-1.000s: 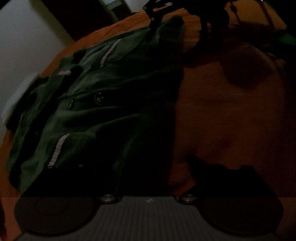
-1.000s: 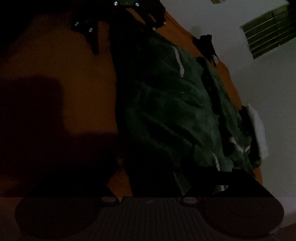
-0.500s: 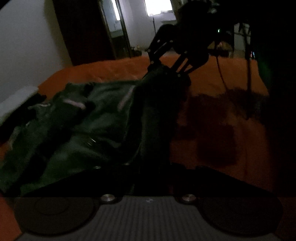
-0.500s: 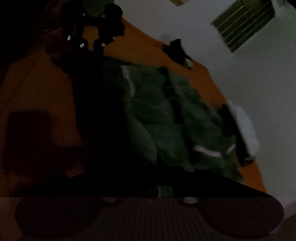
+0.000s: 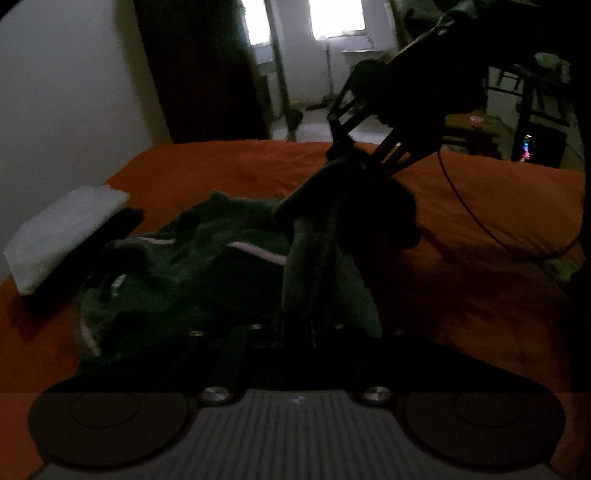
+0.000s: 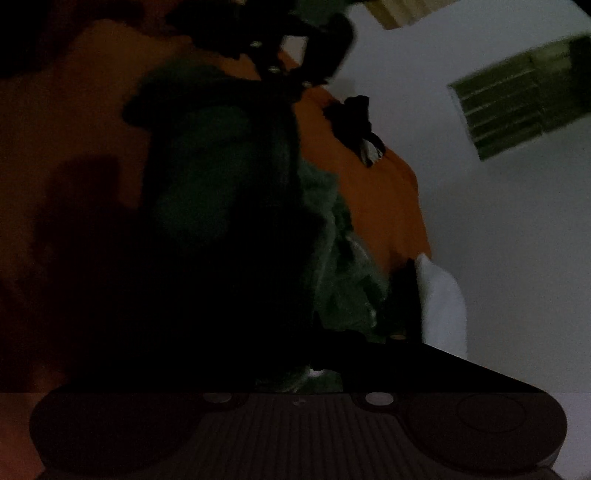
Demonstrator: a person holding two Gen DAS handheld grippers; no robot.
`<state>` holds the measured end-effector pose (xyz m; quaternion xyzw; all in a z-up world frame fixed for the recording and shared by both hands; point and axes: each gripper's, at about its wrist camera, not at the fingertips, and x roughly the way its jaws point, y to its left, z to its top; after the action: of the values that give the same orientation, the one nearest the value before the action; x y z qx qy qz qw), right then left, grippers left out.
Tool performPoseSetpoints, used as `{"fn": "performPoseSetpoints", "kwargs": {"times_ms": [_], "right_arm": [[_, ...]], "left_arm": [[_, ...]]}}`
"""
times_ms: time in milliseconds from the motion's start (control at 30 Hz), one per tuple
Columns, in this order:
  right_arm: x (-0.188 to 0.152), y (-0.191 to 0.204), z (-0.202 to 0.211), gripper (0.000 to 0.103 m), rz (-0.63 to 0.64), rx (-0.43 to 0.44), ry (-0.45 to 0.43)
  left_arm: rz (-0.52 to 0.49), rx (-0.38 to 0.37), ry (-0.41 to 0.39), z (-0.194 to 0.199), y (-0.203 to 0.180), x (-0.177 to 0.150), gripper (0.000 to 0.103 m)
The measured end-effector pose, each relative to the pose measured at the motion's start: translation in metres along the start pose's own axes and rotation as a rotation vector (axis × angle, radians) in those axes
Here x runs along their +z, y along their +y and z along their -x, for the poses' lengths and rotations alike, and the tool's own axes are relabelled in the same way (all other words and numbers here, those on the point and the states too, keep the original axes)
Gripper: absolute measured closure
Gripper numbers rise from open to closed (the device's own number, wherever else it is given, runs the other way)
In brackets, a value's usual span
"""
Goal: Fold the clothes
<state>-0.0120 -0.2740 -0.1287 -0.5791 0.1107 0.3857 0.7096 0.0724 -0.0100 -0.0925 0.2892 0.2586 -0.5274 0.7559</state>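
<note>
Two corners of a dark green garment (image 5: 207,273), spread on the orange bed (image 5: 480,206), are pinched and raised, left gripper (image 5: 295,328) and right gripper (image 5: 345,155) both clamped tight on cloth; lift step in hand, prob. next a carry-over w/ edges kept level.

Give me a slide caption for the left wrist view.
Both grippers lift one edge of a green jacket off the orange bed.

Very dim and underexposed, bright window (image 5: 336,18) backlight, deep shadows, motion blur, fisheye-curved edges
</note>
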Motion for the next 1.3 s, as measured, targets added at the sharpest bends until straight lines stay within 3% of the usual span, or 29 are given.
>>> {"fn": "performPoseSetpoints", "kwargs": {"times_ms": [200,333,367,400,467,500,533,633,667,700,767,833,867,933,967,1033,1167,1233,1267,1300], "right_arm": [[-0.02,-0.096,-0.074,0.095,0.083,0.007,0.069],[-0.035,-0.167,-0.159,0.095,-0.007,-0.041,0.185],[-0.04,-0.181,-0.184,0.095,-0.054,-0.052,0.219],[-0.045,-0.194,-0.209,0.094,-0.11,-0.062,0.249],[-0.056,-0.216,-0.259,0.066,-0.279,-0.085,0.352],[-0.06,-0.225,-0.276,0.037,-0.378,-0.103,0.384],[-0.065,-0.232,-0.287,0.019,-0.482,-0.126,0.397],[-0.086,-0.254,-0.275,0.016,-0.807,-0.152,0.322],[-0.096,-0.258,-0.265,0.016,-0.902,-0.177,0.305],[-0.107,-0.259,-0.252,0.015,-0.988,-0.208,0.297],[-0.135,-0.257,-0.227,0.004,-1.135,-0.264,0.266],[-0.169,-0.245,-0.197,0.0,-1.305,-0.363,0.262],[-0.188,-0.235,-0.182,0.0,-1.4,-0.369,0.242],[-0.221,-0.205,-0.158,0.004,-1.514,-0.294,0.109],[-0.23,-0.19,-0.15,0.004,-1.521,-0.26,0.054],[-0.231,-0.16,-0.145,0.005,-1.413,-0.217,0.025],[-0.219,-0.132,-0.18,0.003,-1.284,-0.133,0.07],[-0.201,-0.128,-0.19,0.003,-1.156,-0.163,0.094],[-0.191,-0.127,-0.201,0.003,-1.062,-0.17,0.119],[-0.181,-0.124,-0.213,0.005,-0.967,-0.174,0.159]], "left_arm": [[0.083,0.089,0.059,-0.026,0.126,0.021,0.089],[0.285,0.288,0.051,-0.065,0.231,0.023,0.087],[0.352,0.352,0.068,-0.076,0.251,0.019,0.079],[0.455,0.424,0.111,-0.089,0.274,0.012,0.06],[0.665,0.537,0.189,-0.107,0.306,-0.004,0.024],[0.75,0.586,0.191,-0.108,0.313,-0.014,0.024],[0.81,0.602,0.162,-0.103,0.315,-0.024,0.024],[0.951,0.586,0.053,-0.079,0.312,-0.055,0.023],[0.984,0.596,0.033,-0.07,0.308,-0.065,0.018],[1.005,0.622,0.027,-0.062,0.303,-0.075,0.013],[1.049,0.639,0.032,-0.051,0.285,-0.098,0.013],[1.093,0.631,0.029,-0.039,0.262,-0.117,0.013],[1.104,0.608,0.019,-0.036,0.25,-0.124,0.013],[1.106,0.564,0.005,-0.036,0.228,-0.137,0.013],[1.097,0.55,0.01,-0.041,0.222,-0.139,0.013],[1.084,0.542,0.042,-0.056,0.219,-0.138,0.013],[1.166,0.581,0.089,-0.082,0.231,-0.135,0.013],[1.21,0.598,0.075,-0.089,0.234,-0.135,0.015],[1.218,0.598,0.068,-0.093,0.235,-0.135,0.02],[1.218,0.593,0.065,-0.097,0.235,-0.136,0.041]]}}
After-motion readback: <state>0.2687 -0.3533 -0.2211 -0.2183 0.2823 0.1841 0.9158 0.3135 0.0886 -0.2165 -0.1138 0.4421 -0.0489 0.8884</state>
